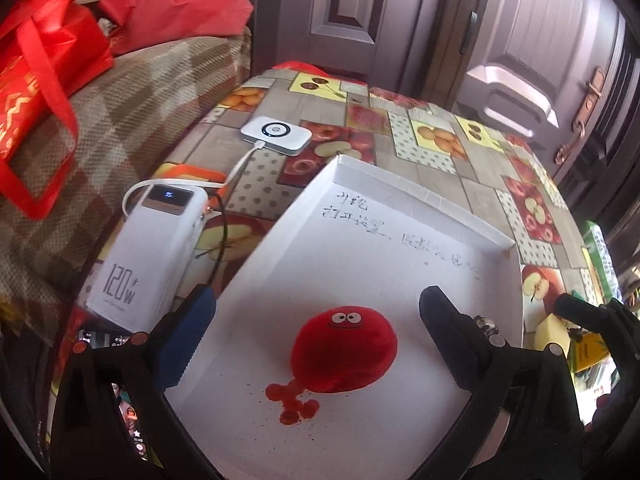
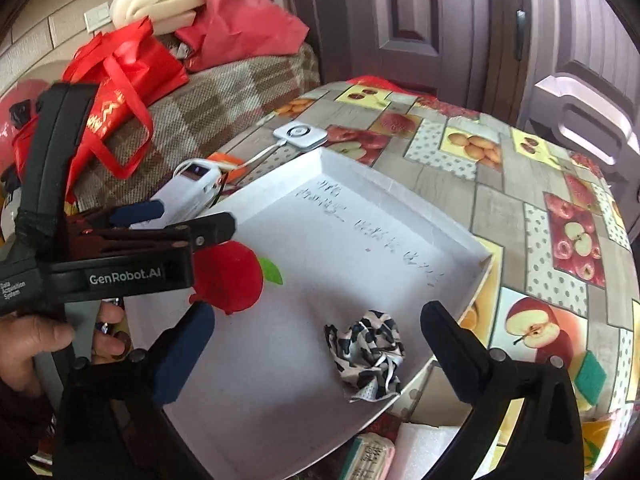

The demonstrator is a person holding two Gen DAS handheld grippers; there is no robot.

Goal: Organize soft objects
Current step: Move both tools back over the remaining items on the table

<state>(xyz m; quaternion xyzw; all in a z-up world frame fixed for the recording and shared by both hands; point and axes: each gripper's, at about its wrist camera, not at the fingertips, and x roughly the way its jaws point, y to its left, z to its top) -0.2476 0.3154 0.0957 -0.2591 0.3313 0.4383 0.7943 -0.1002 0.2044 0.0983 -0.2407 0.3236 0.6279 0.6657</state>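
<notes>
white tray (image 1: 400,200): red plush (image 1: 344,350) face toward far rim.

Looks like someone's home: fruit-print tablecloth (image 1: 440,136), checked sofa cover (image 1: 132,112), panelled doors (image 1: 352,12), red gift bag (image 1: 36,80).

My left gripper (image 1: 318,300) has a black plastic frame with two tapering fingers; the left finger (image 1: 188,332) wears a ribbed dark-blue pad, the right finger (image 1: 442,316) looks black with a dark-blue inner face. Small round silver screw heads and reddish round caps sit at the finger bases. My right gripper (image 2: 318,320) is built alike: black arms, a blue pad on one finger, silver screws at the pivots. Seen from the right wrist, the left gripper's body carries white lettering, "GenRobot.AI" and "Data Acquisition System", above a grey handle in my left hand (image 2: 48,340).
</notes>
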